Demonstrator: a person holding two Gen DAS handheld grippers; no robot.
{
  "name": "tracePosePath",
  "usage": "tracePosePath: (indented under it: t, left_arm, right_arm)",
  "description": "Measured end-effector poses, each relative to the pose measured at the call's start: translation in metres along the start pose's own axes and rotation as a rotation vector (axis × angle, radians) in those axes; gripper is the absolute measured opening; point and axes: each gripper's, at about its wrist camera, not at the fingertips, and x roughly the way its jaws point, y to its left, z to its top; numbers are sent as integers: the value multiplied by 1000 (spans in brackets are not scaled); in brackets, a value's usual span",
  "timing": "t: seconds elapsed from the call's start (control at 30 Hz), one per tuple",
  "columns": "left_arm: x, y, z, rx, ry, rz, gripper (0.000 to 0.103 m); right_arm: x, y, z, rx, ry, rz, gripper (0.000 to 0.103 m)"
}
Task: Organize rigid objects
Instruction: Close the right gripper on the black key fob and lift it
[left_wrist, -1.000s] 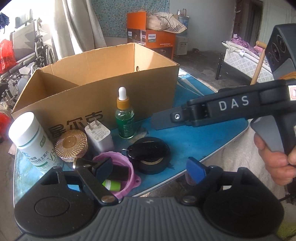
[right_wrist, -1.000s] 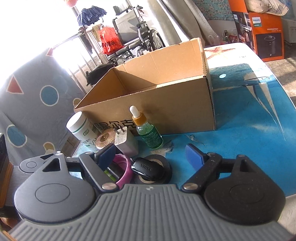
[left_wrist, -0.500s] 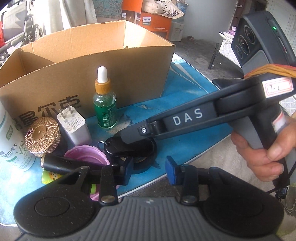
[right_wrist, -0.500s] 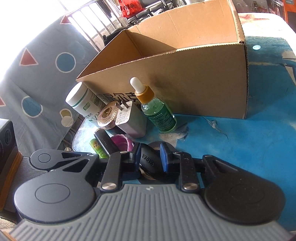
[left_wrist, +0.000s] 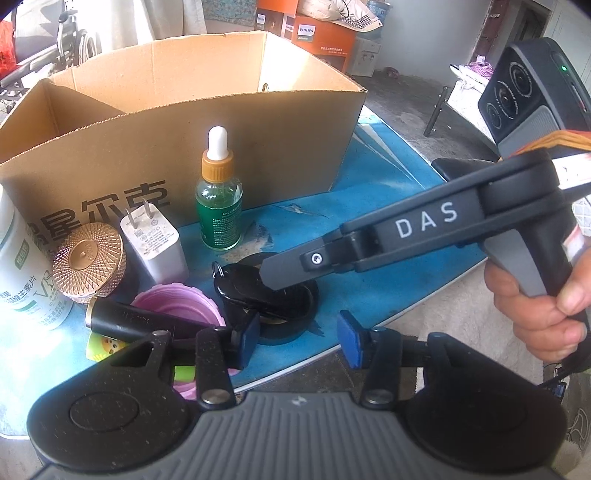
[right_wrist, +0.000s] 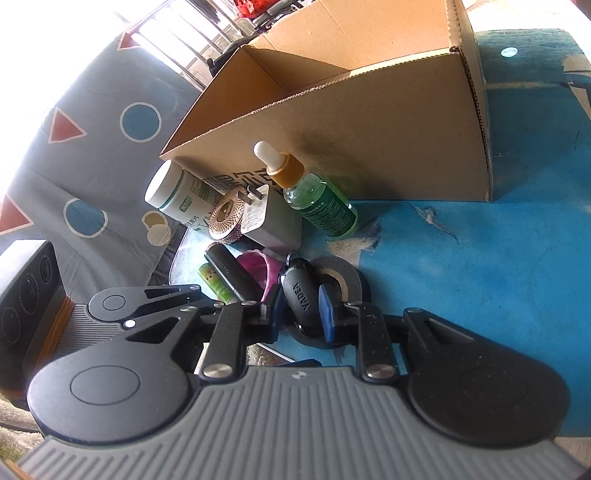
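At lower centre of the right wrist view, the right gripper pinches the black key fob lying on the tape roll; next, likely lift it into the cardboard box above, while the left gripper, its jaws just reopening, stands empty

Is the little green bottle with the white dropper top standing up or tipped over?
Standing up. The green dropper bottle rests on its base on the blue table, white tip pointing up, in front of the cardboard box.

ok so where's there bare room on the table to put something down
Free: the blue table right of the black tape roll and dropper bottle, in front of the cardboard box. Crowded: the cluster left of there, from white charger to vitamin bottle.
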Motion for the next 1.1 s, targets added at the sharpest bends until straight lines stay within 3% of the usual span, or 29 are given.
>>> tracePosePath:
  t: [0.2, 0.43, 0.63, 0.93, 1.1]
  left_arm:
    - [3, 2, 2, -7, 6, 3, 47]
    - [6, 8, 6, -17, -1, 5, 45]
    - [7, 9, 9, -4, -11, 47, 40]
    - [-2, 10, 4, 7, -43, 41, 33]
    - [-3, 8, -3, 31, -18, 31, 30]
  right_arm:
    - [13, -11, 7, 27, 14, 9, 22]
    - [9, -22, 4, 81, 73, 77, 20]
    - [19, -29, 12, 140, 55, 87, 21]
    - [15, -29, 3, 196, 64, 114, 22]
    - [11, -31, -8, 260, 51, 135, 22]
